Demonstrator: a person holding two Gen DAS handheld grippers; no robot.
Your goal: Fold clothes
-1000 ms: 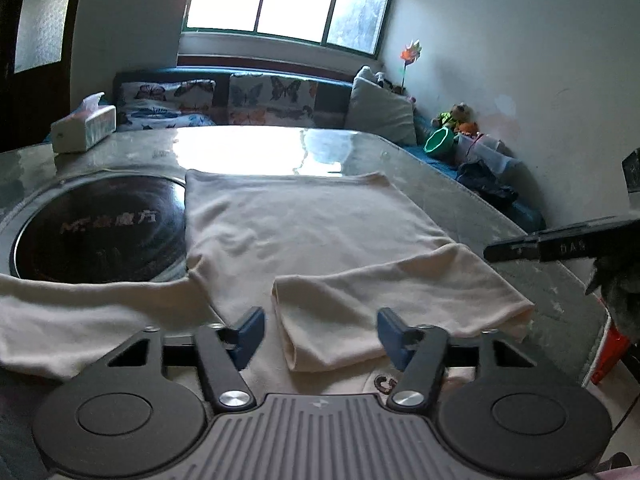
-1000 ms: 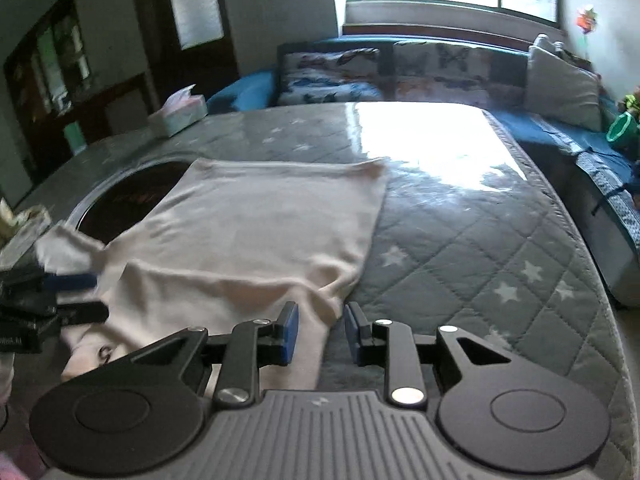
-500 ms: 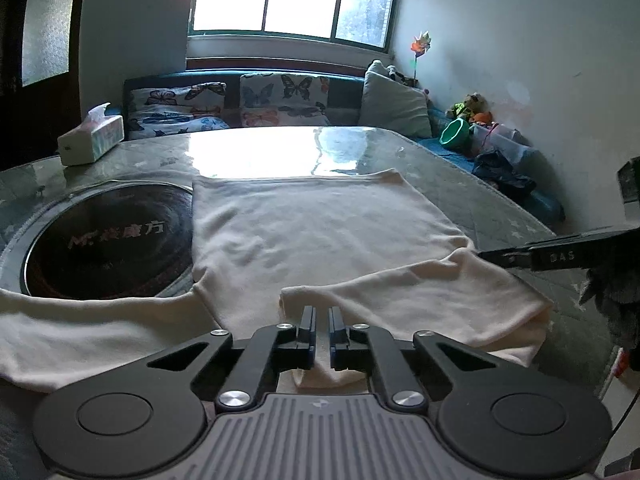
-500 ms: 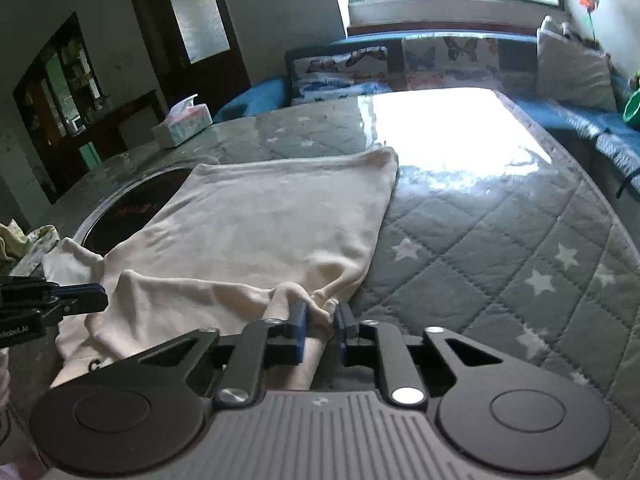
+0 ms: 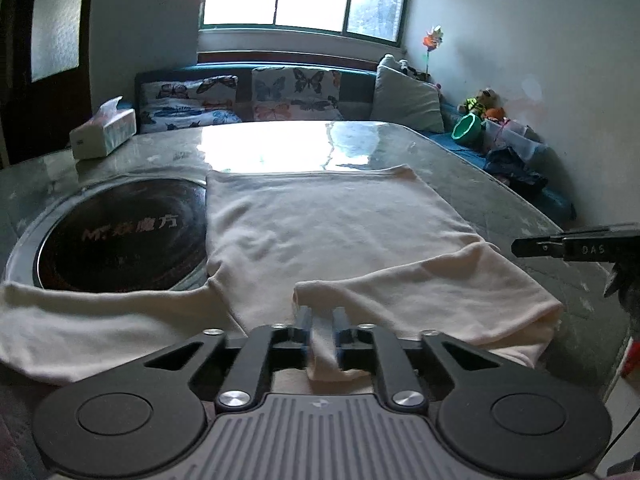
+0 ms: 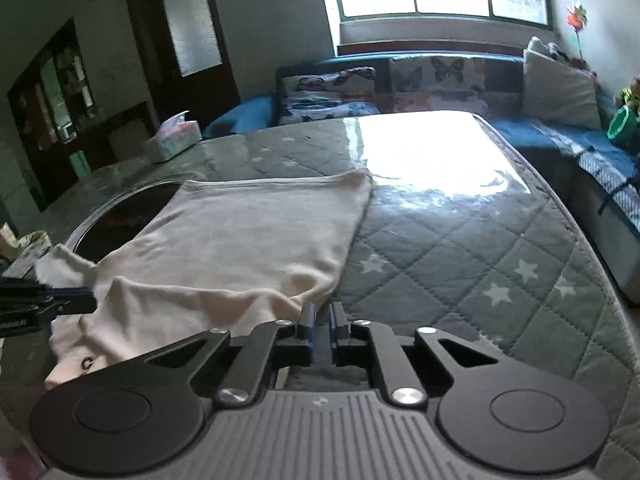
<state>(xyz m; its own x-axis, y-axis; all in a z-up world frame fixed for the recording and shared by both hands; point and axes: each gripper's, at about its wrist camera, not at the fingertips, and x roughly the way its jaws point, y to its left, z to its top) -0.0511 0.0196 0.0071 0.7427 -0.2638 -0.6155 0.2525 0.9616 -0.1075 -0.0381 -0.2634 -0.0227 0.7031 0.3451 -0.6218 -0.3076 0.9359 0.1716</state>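
The left gripper has its fingers opening, cream shirt cloth between them. The right gripper has its fingers closed beside the shirt's near right edge on the desk.

Cream shirt flat, sleeve folded

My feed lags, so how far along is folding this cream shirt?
Early. Done: the cream shirt lies flat with its right sleeve folded across. In hand: the left hand-held gripper is opening, sleeve fabric between its pads; the right hand-held gripper is shut at the shoulder edge. Left: the other sleeve and the body folds.
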